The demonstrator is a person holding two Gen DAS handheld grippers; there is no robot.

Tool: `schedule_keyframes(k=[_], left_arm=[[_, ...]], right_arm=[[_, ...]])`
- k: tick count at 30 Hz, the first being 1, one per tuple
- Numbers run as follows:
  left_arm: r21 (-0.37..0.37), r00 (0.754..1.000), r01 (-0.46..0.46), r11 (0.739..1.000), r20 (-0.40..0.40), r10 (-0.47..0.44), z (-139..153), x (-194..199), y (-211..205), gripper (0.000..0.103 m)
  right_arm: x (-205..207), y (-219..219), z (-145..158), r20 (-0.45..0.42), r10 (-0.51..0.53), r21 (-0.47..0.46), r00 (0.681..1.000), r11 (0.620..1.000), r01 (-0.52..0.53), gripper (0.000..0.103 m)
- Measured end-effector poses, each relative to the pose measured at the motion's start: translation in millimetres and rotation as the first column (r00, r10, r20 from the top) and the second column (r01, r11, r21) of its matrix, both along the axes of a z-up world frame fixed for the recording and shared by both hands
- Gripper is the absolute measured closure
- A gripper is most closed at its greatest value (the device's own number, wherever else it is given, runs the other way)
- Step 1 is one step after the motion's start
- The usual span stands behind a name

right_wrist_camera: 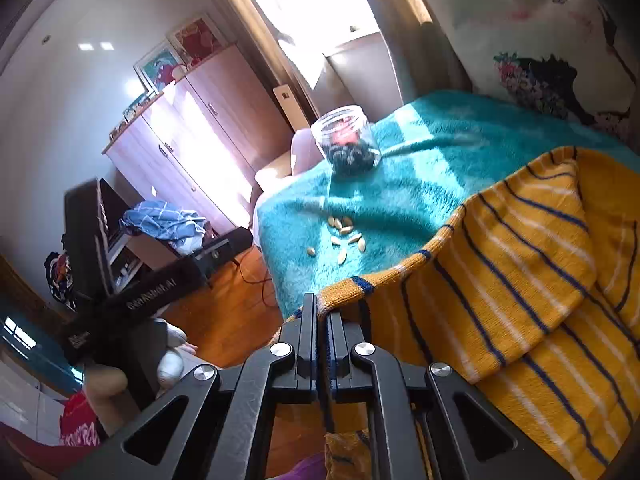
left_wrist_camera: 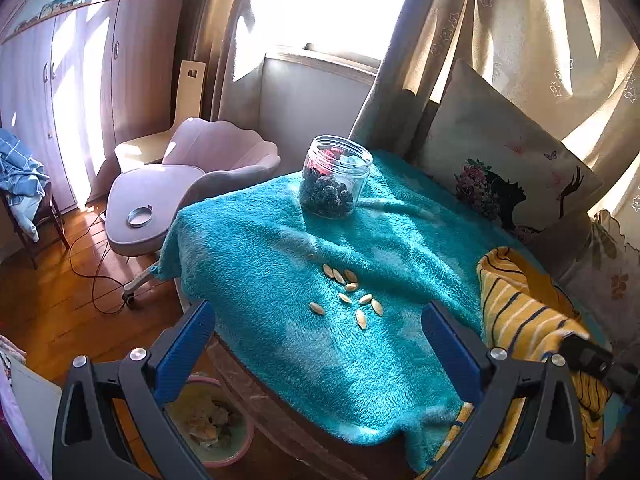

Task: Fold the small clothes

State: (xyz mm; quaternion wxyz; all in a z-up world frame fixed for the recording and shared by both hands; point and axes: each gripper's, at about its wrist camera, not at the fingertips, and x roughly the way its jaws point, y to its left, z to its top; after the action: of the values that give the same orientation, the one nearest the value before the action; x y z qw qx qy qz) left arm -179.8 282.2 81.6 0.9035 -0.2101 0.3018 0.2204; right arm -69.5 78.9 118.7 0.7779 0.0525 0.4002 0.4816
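Note:
A yellow knitted garment (right_wrist_camera: 532, 264) with navy and white stripes lies on the teal fleece blanket (right_wrist_camera: 404, 184) at the right. My right gripper (right_wrist_camera: 322, 312) is shut on the garment's ribbed hem and holds that edge lifted off the blanket. In the left wrist view the garment (left_wrist_camera: 524, 312) shows at the right edge, with the right gripper's black body on it. My left gripper (left_wrist_camera: 318, 320) is open and empty, its blue pads wide apart above the blanket's near edge (left_wrist_camera: 320, 340).
A clear jar (left_wrist_camera: 336, 176) of dark pieces stands at the blanket's far side. Several pale seeds (left_wrist_camera: 352, 296) lie loose mid-blanket. A printed pillow (left_wrist_camera: 504, 160) leans at the back right. A pink chair (left_wrist_camera: 168, 196) and a bin (left_wrist_camera: 212, 424) stand to the left on the wooden floor.

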Motion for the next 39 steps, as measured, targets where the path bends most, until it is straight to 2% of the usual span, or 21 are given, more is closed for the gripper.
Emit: schedule_keyframes(k=[5,7,10,11,13,14,16,17,19,21,23,27,29,30,31,32,33,34,35,37,39], left_arm=[[0.016,0.998,0.067,0.998,0.002,-0.067,7,17,-21,0.0],[0.032,0.995,0.103,0.994,-0.005,-0.103,8,28,-34,0.0],[0.047,0.988,0.153,0.987,-0.025,-0.152,5,46,-54,0.0],[0.047,0.985,0.17,0.984,-0.032,-0.169,4,52,-61,0.0],[0.042,0.979,0.203,0.978,-0.047,-0.201,-1,65,-75,0.0],[0.036,0.974,0.221,0.975,-0.055,-0.219,-3,70,-82,0.0],[0.028,0.964,0.259,0.965,-0.071,-0.256,-7,79,-95,0.0],[0.034,0.959,0.274,0.961,-0.084,-0.27,-9,83,-102,0.0],[0.049,0.951,0.293,0.955,-0.116,-0.286,-15,91,-111,0.0],[0.051,0.946,0.3,0.953,-0.144,-0.29,-21,98,-117,0.0],[0.037,0.942,0.305,0.952,-0.159,-0.296,-25,105,-122,0.0],[0.012,0.931,0.335,0.942,-0.156,-0.329,-26,110,-135,0.0],[0.031,0.927,0.348,0.937,-0.165,-0.338,-26,110,-142,0.0],[0.04,0.925,0.351,0.935,-0.171,-0.34,-25,111,-145,0.0],[0.046,0.924,0.354,0.934,-0.175,-0.341,-25,112,-146,0.0],[0.051,0.923,0.355,0.933,-0.176,-0.342,-23,113,-146,0.0],[0.054,0.923,0.356,0.933,-0.176,-0.342,-21,114,-146,0.0],[0.059,0.924,0.355,0.933,-0.175,-0.34,-19,116,-145,0.0],[0.064,0.925,0.352,0.934,-0.174,-0.336,-17,118,-144,0.0],[0.074,0.928,0.348,0.935,-0.172,-0.332,-15,126,-142,0.0],[0.074,0.923,0.357,0.931,-0.177,-0.34,-15,139,-141,0.0]], right_arm=[[27,-113,73,0.096,-0.172,0.103,0.98,0.981,0.162,0.098],[35,-162,83,0.124,-0.268,0.088,0.955,0.962,0.258,0.098],[54,-234,74,0.116,-0.432,0.025,0.894,0.902,0.432,0.098],[62,-256,63,0.104,-0.484,-0.005,0.869,0.873,0.487,0.098],[83,-289,32,0.113,-0.564,-0.138,0.818,0.806,0.575,0.096],[96,-302,12,0.138,-0.611,-0.237,0.78,0.744,0.625,0.094],[109,-327,-23,0.226,-0.708,-0.418,0.669,0.55,0.723,0.086],[109,-341,-33,0.22,-0.725,-0.433,0.653,0.527,0.731,0.086],[99,-366,-41,0.106,-0.748,-0.335,0.655,0.594,0.731,0.077],[88,-378,-44,0.032,-0.754,-0.248,0.657,0.631,0.736,0.048],[78,-380,-44,0.035,-0.751,-0.226,0.66,0.637,0.737,0.046],[71,-368,-57,0.029,-0.702,-0.19,0.712,0.695,0.693,0.046],[72,-355,-69,0.067,-0.674,-0.21,0.736,0.712,0.671,0.046],[73,-347,-74,0.082,-0.657,-0.251,0.749,0.714,0.653,0.058],[78,-340,-79,0.087,-0.643,-0.301,0.761,0.711,0.635,0.079],[80,-338,-81,0.069,-0.632,-0.323,0.772,0.718,0.617,0.089],[80,-341,-76,0.018,-0.625,-0.279,0.781,0.747,0.604,0.09],[79,-350,-68,-0.072,-0.607,-0.178,0.791,0.789,0.589,0.09],[78,-361,-59,-0.142,-0.59,-0.072,0.795,0.807,0.586,0.09],[73,-381,-40,-0.166,-0.603,0.033,0.78,0.787,0.616,0.09],[72,-398,-35,-0.133,-0.666,0.001,0.734,0.741,0.672,0.085]])
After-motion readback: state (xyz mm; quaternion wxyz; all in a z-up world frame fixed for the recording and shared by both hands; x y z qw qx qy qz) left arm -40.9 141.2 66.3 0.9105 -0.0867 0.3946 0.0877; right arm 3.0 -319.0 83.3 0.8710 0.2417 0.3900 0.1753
